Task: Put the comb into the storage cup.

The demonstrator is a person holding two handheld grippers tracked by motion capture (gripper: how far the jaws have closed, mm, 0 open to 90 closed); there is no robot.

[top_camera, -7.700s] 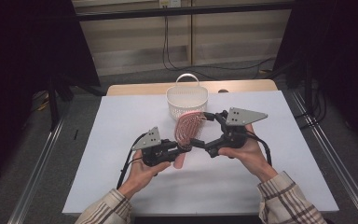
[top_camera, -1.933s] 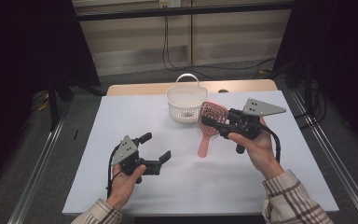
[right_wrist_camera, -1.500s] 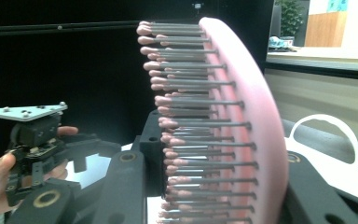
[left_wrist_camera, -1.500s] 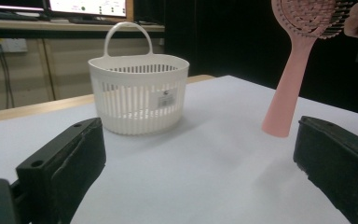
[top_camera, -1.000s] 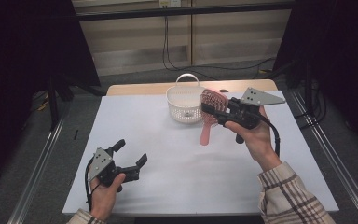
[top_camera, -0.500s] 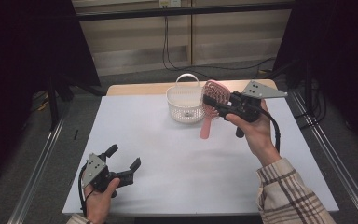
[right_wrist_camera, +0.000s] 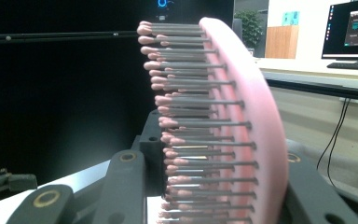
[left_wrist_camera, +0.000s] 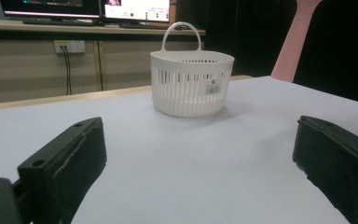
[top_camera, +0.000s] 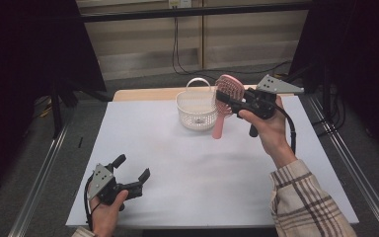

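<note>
Holding the pink hairbrush [top_camera: 225, 94] in the right gripper [top_camera: 234, 102], upper centre-right of the high view, jaws clamped across the brush head. Brush is off the table, roughly upright, head up and handle hanging down; handle tip sits just right of the white basket [top_camera: 196, 109] in the frame, can't tell if it touches the wall. Right gripper view: brush head [right_wrist_camera: 233, 126] upright mid-frame, edge on, bristles pointing left, pink back on the right, black jaws pressing it from both sides low in the frame.

Basket stands upright on the white table [top_camera: 197, 173] at upper centre, handle up. Can't see inside it well enough to say what it contains.

Left gripper [top_camera: 131, 173] is at lower left of the high view, low over the near edge of the table, jaws spread wide with nothing between them. Left gripper view confirms it: both black jaws at the bottom corners, bare white table between them, basket [left_wrist_camera: 191, 84] straight ahead at upper centre, well apart. Pink brush handle [left_wrist_camera: 293, 46] shows at the upper right of that view, right of the basket.
</note>
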